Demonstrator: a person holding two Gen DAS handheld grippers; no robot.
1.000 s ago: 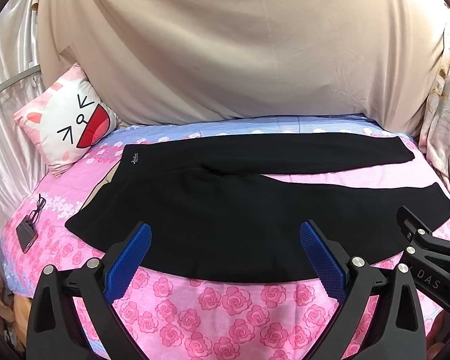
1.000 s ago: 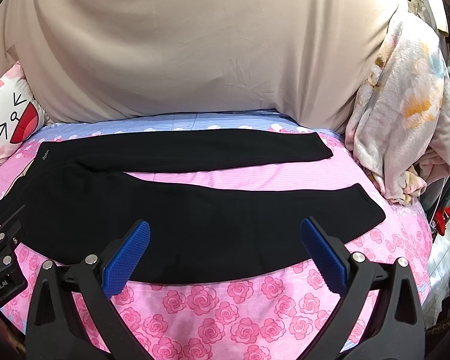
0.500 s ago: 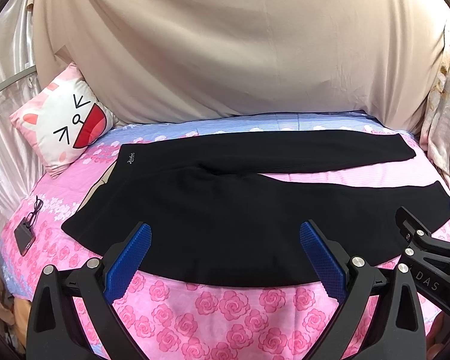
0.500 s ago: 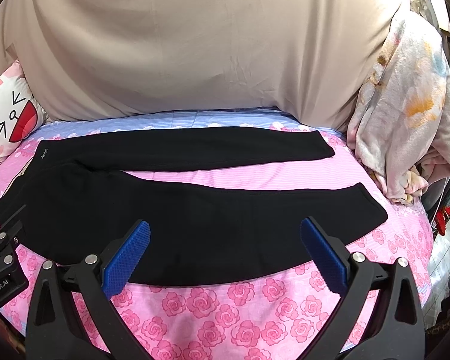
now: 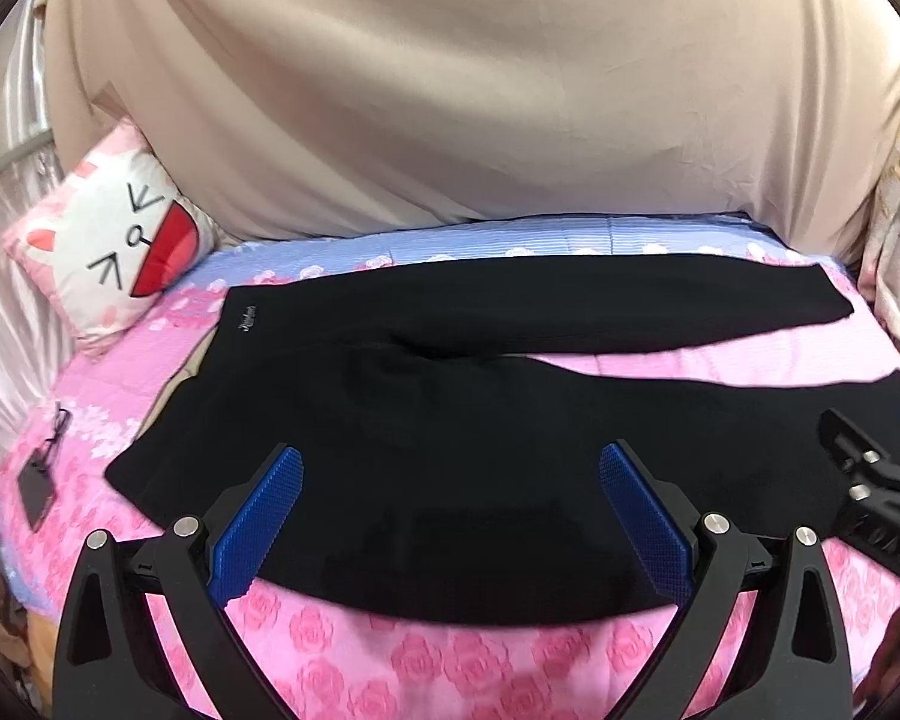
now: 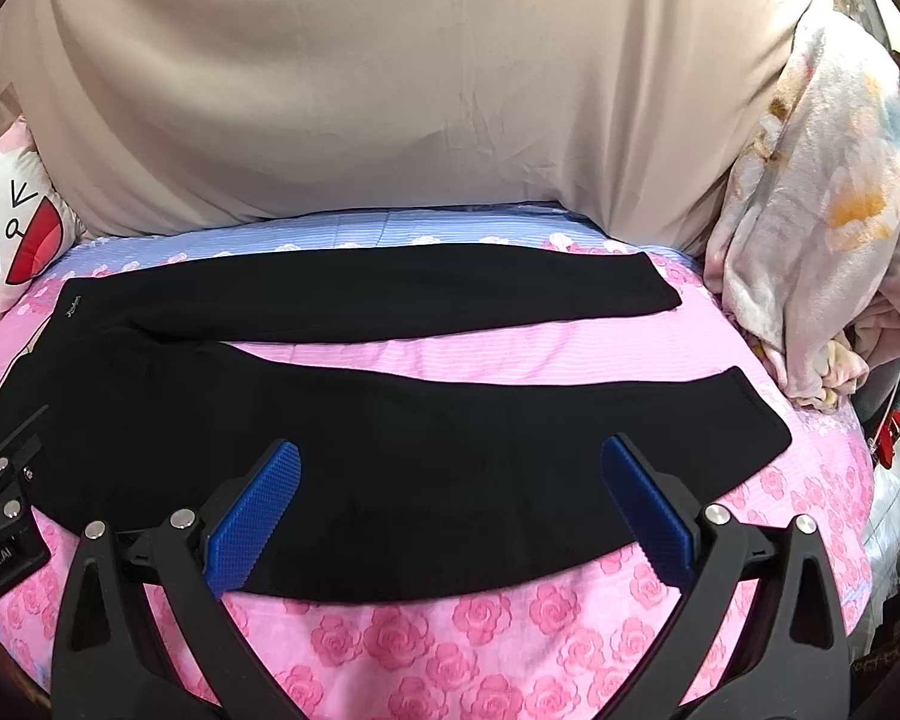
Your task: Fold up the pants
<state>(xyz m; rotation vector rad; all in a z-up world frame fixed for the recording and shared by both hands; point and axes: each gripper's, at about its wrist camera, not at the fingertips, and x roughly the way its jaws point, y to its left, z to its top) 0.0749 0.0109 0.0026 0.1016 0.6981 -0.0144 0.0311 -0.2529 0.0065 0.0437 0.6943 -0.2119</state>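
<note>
Black pants (image 5: 450,420) lie flat on the pink rose-print bed (image 5: 426,666), waistband at the left, the two legs spread apart toward the right. They also show in the right wrist view (image 6: 420,450). My left gripper (image 5: 450,510) is open and empty, hovering over the near edge of the pants close to the waist. My right gripper (image 6: 450,510) is open and empty over the near leg. The right gripper's body shows at the right of the left wrist view (image 5: 870,498).
A cat-face pillow (image 5: 114,240) leans at the back left. A dark phone with a cord (image 5: 36,480) lies at the bed's left edge. A beige sheet (image 5: 450,90) hangs behind. A floral blanket (image 6: 810,210) is piled at the right.
Both views have shifted slightly; the pants sit a little higher and more to the right in the left wrist view. The pants have not moved and both grippers stay open.
</note>
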